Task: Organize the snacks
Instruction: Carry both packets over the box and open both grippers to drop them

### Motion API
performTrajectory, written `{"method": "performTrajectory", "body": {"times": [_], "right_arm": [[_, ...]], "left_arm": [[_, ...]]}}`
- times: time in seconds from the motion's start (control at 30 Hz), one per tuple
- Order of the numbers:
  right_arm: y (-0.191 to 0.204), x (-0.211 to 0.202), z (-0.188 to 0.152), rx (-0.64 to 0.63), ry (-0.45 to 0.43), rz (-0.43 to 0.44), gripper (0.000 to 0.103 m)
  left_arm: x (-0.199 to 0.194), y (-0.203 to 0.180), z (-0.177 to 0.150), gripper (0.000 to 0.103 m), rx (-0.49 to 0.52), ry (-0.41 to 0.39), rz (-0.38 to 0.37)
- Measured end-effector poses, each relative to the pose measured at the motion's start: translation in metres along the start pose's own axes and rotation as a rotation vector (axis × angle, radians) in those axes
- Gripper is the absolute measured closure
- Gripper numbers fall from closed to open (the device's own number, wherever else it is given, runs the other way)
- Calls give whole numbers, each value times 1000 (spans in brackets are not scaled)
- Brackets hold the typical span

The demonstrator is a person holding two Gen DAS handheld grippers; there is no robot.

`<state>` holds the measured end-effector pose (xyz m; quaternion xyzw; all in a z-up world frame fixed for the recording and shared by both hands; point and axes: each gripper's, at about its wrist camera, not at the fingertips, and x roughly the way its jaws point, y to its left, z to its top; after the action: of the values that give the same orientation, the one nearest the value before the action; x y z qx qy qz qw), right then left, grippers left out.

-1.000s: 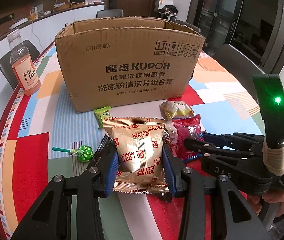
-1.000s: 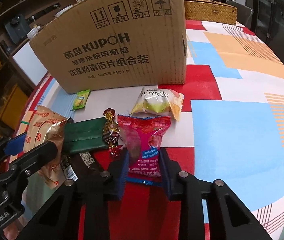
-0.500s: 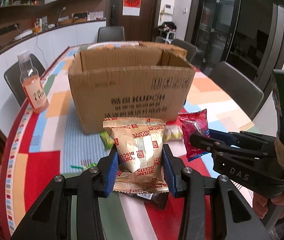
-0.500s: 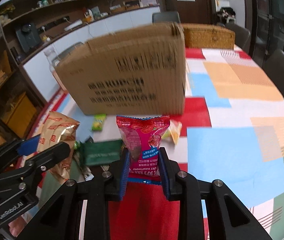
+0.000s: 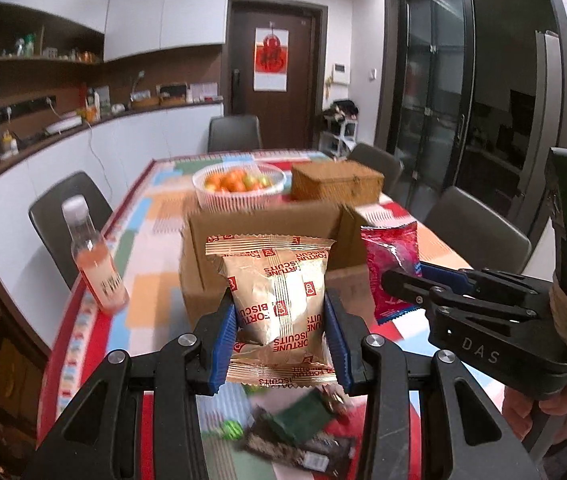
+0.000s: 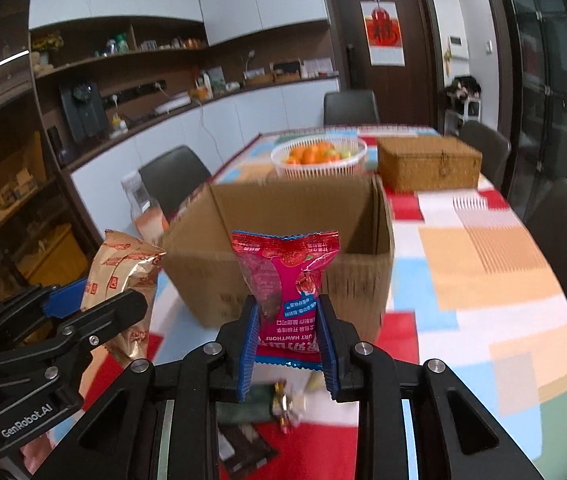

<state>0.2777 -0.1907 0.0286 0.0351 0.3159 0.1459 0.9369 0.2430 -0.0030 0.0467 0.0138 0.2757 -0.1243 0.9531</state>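
Note:
My left gripper (image 5: 279, 334) is shut on a gold fortune biscuits packet (image 5: 275, 300), held up in the air in front of the open cardboard box (image 5: 203, 248). My right gripper (image 6: 287, 344) is shut on a red hawthorn snack packet (image 6: 287, 276), also lifted before the box (image 6: 359, 280). Each gripper shows in the other's view: the right gripper (image 5: 403, 280) with its red packet (image 5: 391, 264) to the right, the left gripper (image 6: 95, 304) with the gold packet (image 6: 123, 268) to the left. The box's inside looks bare where visible.
Loose snacks stay on the table below: a dark green packet (image 5: 303, 416), a wrapped candy (image 6: 283, 400), a black packet (image 5: 303, 448). A pink drink bottle (image 5: 95, 264) stands left of the box. Behind it are a white fruit basket (image 6: 317, 156) and a wicker case (image 6: 427, 162).
Both grippers have risen from the table with their packets held. The views tilted up, so the box's open top and the room behind now show, and the loose snacks dropped to the bottom.

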Motion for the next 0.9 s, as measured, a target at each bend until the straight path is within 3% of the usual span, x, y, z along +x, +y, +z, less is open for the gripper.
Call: {"method": "performTrajectory", "body": {"times": [0.33,0.9], "right_arm": [[4,18,46,-34,-53,1,74],[-12,87,74,-64,49,-65,74]], "left_arm": [[31,15,46,62,21,-20,36],[127,32,64,62,-37,157,10]]}}
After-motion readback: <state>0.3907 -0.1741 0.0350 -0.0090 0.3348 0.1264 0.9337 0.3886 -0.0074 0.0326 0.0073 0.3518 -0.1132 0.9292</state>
